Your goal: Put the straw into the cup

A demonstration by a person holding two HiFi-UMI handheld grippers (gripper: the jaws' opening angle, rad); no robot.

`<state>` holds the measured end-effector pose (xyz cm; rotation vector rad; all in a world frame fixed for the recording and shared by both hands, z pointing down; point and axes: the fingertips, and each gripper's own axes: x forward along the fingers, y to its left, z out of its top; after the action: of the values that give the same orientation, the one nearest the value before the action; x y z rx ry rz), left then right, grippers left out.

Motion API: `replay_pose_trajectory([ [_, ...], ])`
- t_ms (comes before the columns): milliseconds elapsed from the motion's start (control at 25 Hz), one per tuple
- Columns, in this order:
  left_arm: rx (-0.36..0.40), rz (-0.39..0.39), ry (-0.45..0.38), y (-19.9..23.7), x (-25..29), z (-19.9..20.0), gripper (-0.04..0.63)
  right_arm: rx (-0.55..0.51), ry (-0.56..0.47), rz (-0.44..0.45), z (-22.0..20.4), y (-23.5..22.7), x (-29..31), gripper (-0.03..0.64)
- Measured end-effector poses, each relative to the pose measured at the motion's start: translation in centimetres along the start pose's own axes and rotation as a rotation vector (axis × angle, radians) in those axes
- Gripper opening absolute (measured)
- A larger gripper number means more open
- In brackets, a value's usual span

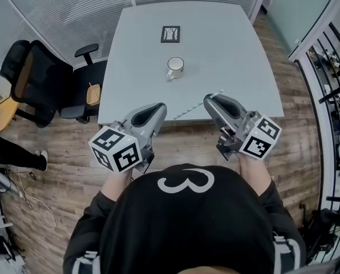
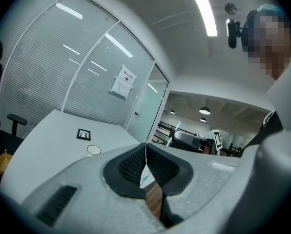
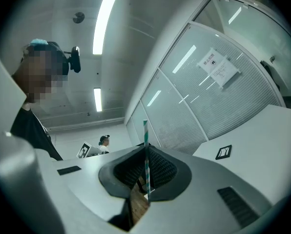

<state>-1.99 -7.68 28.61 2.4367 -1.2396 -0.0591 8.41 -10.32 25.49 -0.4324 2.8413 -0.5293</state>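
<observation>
A grey table point(image 1: 227, 44) stands on wood floor point(image 1: 56, 147) beside glass walls point(image 1: 61, 4) with blinds. It carries one white cup point(image 1: 175, 67) and one marker card point(image 1: 170, 33) at the cup's 12 o'clock. The one striped straw point(image 1: 190, 110), at the cup's 5 o'clock, is pinched in the right gripper's point(image 1: 207, 98) jaws, while the left gripper's point(image 1: 160, 105) jaws are pressed together on nothing.
</observation>
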Motion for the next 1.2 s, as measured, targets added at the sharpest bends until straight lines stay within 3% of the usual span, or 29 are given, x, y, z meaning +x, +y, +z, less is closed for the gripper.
replay_pose_trajectory([
  [320,0.04,0.014,-0.014,-0.2,2.3,1.6,0.017,-0.037,-0.017,0.036,1.9,-1.7,-0.1,0.031],
  [880,0.026,0.009,0.009,0.6,3.2,0.5,0.017,-0.009,-0.013,-0.005,1.3,-3.7,-0.4,0.031],
  [1200,-0.013,-0.017,0.048,5.9,5.6,1.7,0.017,0.012,0.0,-0.05,1.4,-7.2,3.5,0.031],
])
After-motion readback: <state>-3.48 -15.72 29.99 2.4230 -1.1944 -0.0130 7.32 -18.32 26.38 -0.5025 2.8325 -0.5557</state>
